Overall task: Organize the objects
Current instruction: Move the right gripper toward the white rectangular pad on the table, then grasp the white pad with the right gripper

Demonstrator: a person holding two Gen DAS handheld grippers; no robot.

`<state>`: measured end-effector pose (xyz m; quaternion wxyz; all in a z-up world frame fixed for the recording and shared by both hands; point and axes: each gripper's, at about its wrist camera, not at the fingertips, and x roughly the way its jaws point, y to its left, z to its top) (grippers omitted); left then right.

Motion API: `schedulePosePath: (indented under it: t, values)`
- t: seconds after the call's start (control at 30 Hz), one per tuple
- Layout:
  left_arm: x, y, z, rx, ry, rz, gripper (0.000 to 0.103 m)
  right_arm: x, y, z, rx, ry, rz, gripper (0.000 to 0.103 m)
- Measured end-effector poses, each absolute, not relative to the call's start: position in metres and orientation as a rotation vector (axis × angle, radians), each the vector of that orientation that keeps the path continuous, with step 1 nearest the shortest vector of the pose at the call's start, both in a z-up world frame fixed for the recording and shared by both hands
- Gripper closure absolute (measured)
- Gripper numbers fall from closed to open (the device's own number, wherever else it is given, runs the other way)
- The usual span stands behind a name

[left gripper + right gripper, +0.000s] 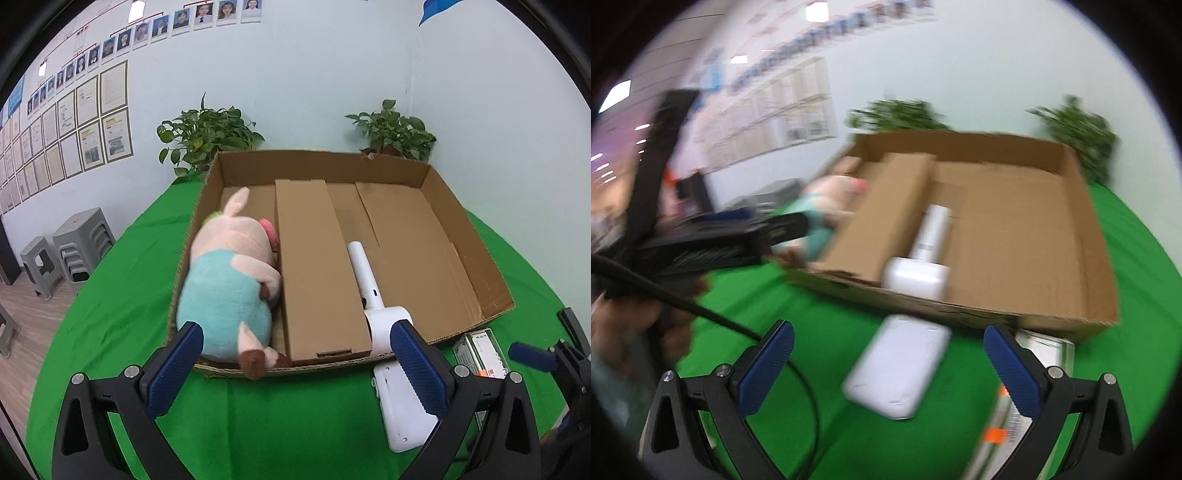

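Observation:
A cardboard box (472, 236) stands on the green table. In its left part lies a plush pig (229, 284). A white hair dryer (369, 291) lies in the box, right of a cardboard divider (314, 266). A flat white device (400, 417) lies on the cloth in front of the box. My left gripper (301, 373) is open and empty, just before the box's front edge. My right gripper (888, 373) is open and empty above the white device (899, 369). That view is blurred and shows the box (1082, 236), the dryer (923, 258) and the left gripper (713, 236).
A green and white carton (480, 350) lies right of the white device, also in the right wrist view (1045, 347). Two potted plants (207, 136) stand behind the box against the wall. Grey stools (81, 240) stand on the floor at the left.

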<state>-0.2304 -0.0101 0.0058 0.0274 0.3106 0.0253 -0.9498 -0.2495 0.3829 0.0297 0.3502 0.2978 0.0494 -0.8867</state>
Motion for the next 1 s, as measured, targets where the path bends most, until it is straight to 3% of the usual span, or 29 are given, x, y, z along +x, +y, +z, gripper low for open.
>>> schedulePosePath:
  t: [0.2, 0.43, 0.67, 0.8, 1.0]
  values:
    - [-0.223, -0.031, 0.008, 1.049, 0.078, -3.008, 0.001, -0.24, 0.373, 0.022, 0.786, 0.076, -2.22, 0.001]
    - [-0.242, -0.04, -0.054, 1.477, 0.551, -3.04, 0.004, -0.257, 0.34, -0.017, 0.999, 0.196, -2.316, 0.001]
    - [-0.246, -0.059, -0.074, 1.565, 0.7, -2.973, 0.011, -0.272, 0.327, -0.044, 1.125, 0.264, -2.346, 0.003]
    - [-0.243, -0.062, -0.081, 1.598, 0.716, -2.969, 0.019, -0.277, 0.329, -0.056, 1.174, 0.309, -2.363, 0.026]
    - [-0.248, -0.061, -0.088, 1.636, 0.768, -2.962, 0.027, -0.272, 0.336, -0.058, 1.179, 0.315, -2.337, 0.032]
